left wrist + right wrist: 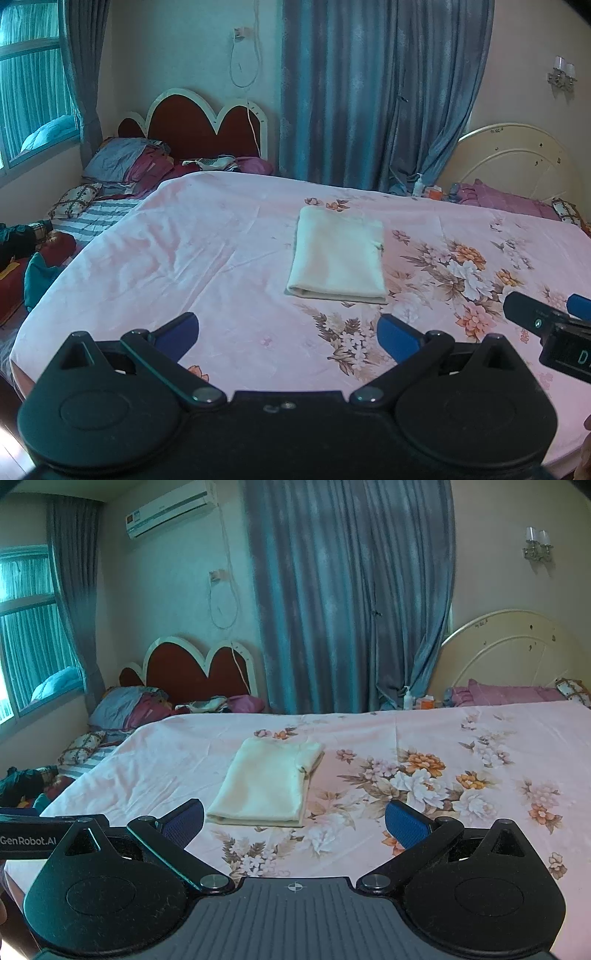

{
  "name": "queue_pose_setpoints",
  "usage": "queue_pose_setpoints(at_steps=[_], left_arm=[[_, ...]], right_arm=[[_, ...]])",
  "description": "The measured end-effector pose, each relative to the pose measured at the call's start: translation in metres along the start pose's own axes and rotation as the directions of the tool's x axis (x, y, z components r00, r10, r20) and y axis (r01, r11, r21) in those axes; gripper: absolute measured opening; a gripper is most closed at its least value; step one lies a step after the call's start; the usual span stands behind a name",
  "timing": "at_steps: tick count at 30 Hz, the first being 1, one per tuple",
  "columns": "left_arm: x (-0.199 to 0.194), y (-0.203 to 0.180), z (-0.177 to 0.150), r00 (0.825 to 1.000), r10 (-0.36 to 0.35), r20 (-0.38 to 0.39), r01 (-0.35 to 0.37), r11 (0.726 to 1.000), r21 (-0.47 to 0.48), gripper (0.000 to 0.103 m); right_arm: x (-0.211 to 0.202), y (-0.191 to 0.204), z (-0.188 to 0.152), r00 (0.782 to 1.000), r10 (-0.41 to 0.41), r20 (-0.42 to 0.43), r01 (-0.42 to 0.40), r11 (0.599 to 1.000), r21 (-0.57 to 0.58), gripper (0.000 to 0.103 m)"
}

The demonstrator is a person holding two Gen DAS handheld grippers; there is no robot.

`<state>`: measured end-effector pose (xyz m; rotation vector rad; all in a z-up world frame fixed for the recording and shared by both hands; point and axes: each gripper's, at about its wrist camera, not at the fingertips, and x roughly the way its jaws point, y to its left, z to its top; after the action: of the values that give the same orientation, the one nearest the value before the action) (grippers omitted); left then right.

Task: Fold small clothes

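Cream garment (pixel 338 256) is lying flat on the pink floral bedsheet (pixel 207 258), already folded into a narrow rectangle, layered edge showing at its near end and a small corner poking out on its right side. Long axis is running away from both cameras, near short edge facing the fingers.

Left gripper (pixel 288 334) is hovering over the near part of the bed, blue pads (pixel 183 330) spread wide, nothing between them. Garment is sitting straight ahead of it, slightly right of its centre line, clearly apart, no contact.

Right gripper (pixel 294 821) is also hovering with fingers spread wide and gripping nothing. From the right wrist view the garment is lying ahead and left of centre, its near edge just beyond the left pad (pixel 184 821), not touching.

Both grippers are sitting side by side at about the same depth; the left one looks better lined up with the garment, the right one would be reaching across to its left.

Judgement: the fold looks mostly done; a further fold would mean taking the near short edge and carrying it to the far edge.

Containers: none in view. A small bottle (pixel 418 184) is standing past the far edge of the bed, contents not readable.
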<state>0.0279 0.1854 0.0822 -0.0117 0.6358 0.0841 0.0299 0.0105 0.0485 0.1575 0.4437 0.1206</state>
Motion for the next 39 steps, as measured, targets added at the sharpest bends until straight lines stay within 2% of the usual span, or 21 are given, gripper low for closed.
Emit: queue_pose_setpoints(at_steps=[39], left_arm=[[0.012,-0.001,0.004,1.000,-0.004,-0.018,0.004,1.000,-0.014,0.103]], right_arm=[[0.013,0.001,-0.004,1.000,0.015,-0.014,-0.015,1.000,0.000,0.103]])
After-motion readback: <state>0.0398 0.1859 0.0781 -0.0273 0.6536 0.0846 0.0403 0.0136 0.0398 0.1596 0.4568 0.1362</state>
